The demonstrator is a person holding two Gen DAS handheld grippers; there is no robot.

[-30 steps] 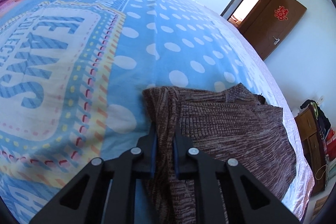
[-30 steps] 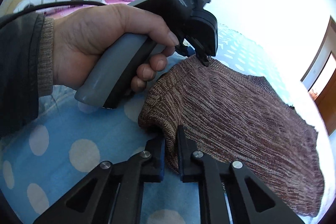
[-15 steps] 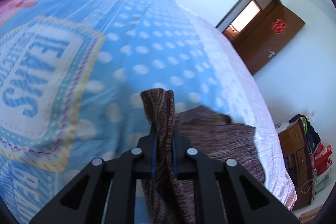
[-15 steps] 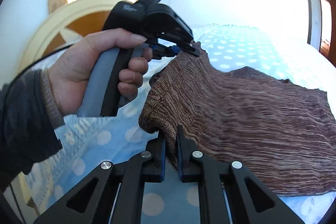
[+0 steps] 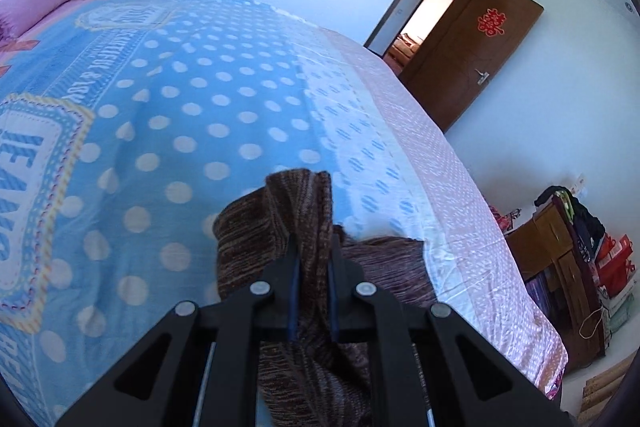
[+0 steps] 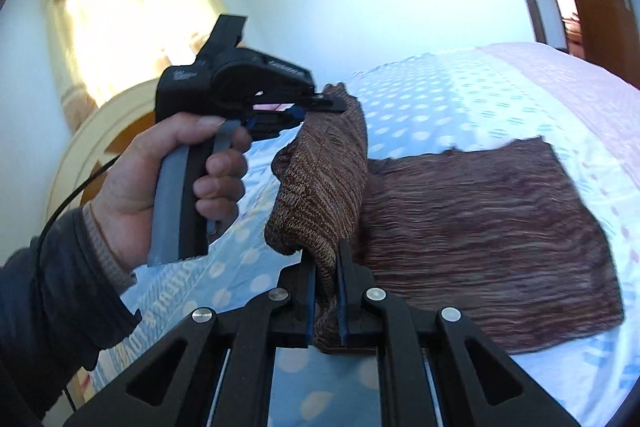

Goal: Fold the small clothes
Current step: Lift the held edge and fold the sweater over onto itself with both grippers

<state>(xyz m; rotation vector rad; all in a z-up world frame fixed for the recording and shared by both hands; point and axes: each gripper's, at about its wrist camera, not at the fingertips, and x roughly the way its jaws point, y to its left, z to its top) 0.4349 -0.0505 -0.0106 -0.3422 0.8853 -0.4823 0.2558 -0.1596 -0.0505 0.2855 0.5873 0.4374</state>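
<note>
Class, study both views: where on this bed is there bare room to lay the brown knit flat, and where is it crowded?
Bare bedspread stretches between the pink quilt and the lifted brown knit, and a pale strip runs along the door-side edge. It is crowded near the left gripper and right gripper, both clamped on the knit.

A brown, streaky knitted garment (image 6: 460,247) fills the centre and right of the right wrist frame. Most of it lies flat on the bed, while its left edge (image 6: 320,187) is lifted, bunched into an upright fold.
</note>
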